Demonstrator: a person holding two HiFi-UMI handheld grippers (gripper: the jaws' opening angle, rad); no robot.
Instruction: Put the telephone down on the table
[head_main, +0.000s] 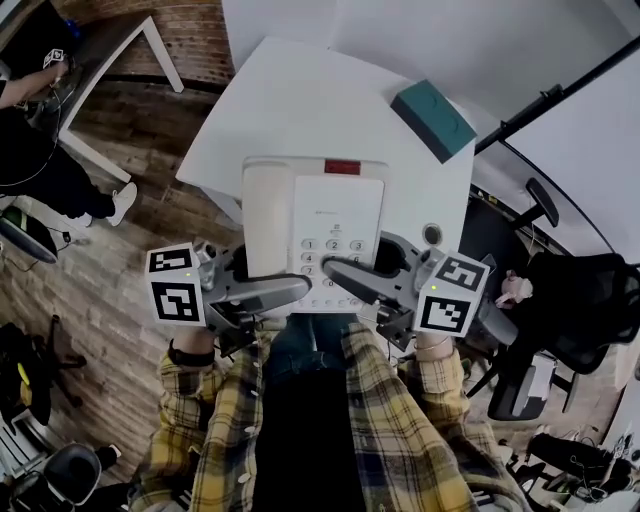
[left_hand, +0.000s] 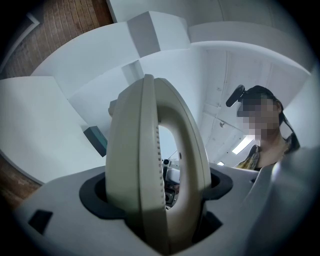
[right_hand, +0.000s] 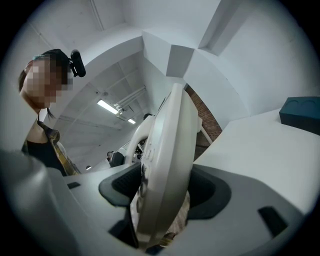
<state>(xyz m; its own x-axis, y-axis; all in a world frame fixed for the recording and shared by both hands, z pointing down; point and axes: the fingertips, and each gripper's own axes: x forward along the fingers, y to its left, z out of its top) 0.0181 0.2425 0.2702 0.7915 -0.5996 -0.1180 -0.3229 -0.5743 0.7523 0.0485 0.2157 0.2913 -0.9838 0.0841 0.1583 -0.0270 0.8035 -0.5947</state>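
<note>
A cream desk telephone (head_main: 312, 228) with its handset on the left and a keypad is held above the near edge of the white table (head_main: 300, 110). My left gripper (head_main: 285, 290) is shut on its near left edge, and my right gripper (head_main: 345, 275) is shut on its near right edge. In the left gripper view the telephone (left_hand: 150, 165) stands edge-on between the jaws, handset side showing. In the right gripper view the telephone (right_hand: 167, 165) fills the gap between the jaws, with the table (right_hand: 260, 150) to the right.
A teal box (head_main: 433, 120) lies at the table's far right corner; the box (right_hand: 300, 114) also shows in the right gripper view. A black office chair (head_main: 580, 310) stands to the right, and another table (head_main: 110, 60) and a person are at the far left over a wooden floor.
</note>
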